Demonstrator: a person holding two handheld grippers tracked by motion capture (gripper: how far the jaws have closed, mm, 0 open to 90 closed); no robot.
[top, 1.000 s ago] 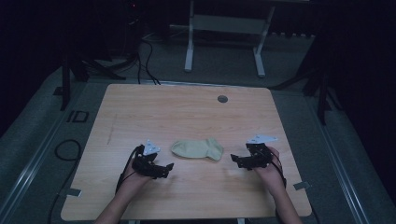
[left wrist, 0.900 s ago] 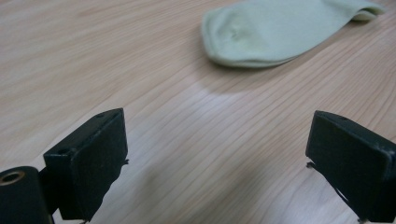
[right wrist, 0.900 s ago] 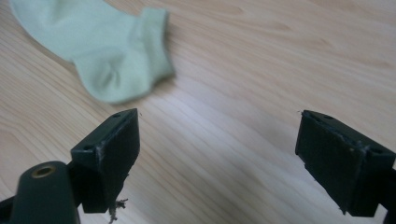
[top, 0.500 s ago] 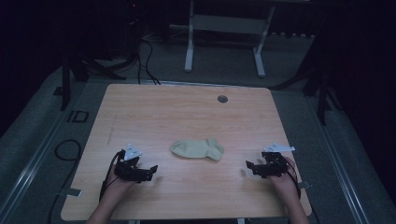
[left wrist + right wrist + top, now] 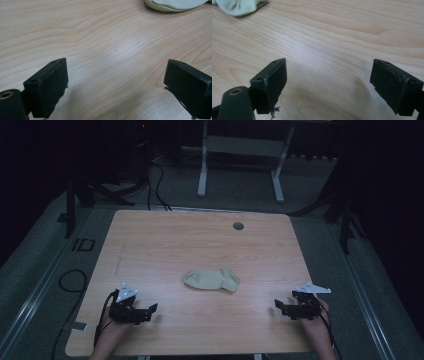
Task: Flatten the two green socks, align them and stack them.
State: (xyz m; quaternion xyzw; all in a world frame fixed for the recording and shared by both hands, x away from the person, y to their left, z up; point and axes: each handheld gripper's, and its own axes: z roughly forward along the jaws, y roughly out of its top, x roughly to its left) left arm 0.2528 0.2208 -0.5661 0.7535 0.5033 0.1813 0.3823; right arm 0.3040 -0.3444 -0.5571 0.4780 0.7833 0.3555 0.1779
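Note:
A pale green sock lies flat near the middle of the wooden table. My left gripper rests low at the table's front left, well apart from the sock, open with nothing between its jaws. In the left gripper view the gripper points over bare wood and the sock peeks in at the top right. My right gripper sits at the front right, open and empty too. Bare wood lies under the gripper in the right gripper view, with the sock at the top left.
A small round grommet is set in the table near its far edge. Beyond the table stand a white frame and dark stands on grey carpet, with cables on the floor at the left.
Both grippers have drawn back from beside the sock toward the table's front corners, the left going left and the right going right. The sock has stayed put.

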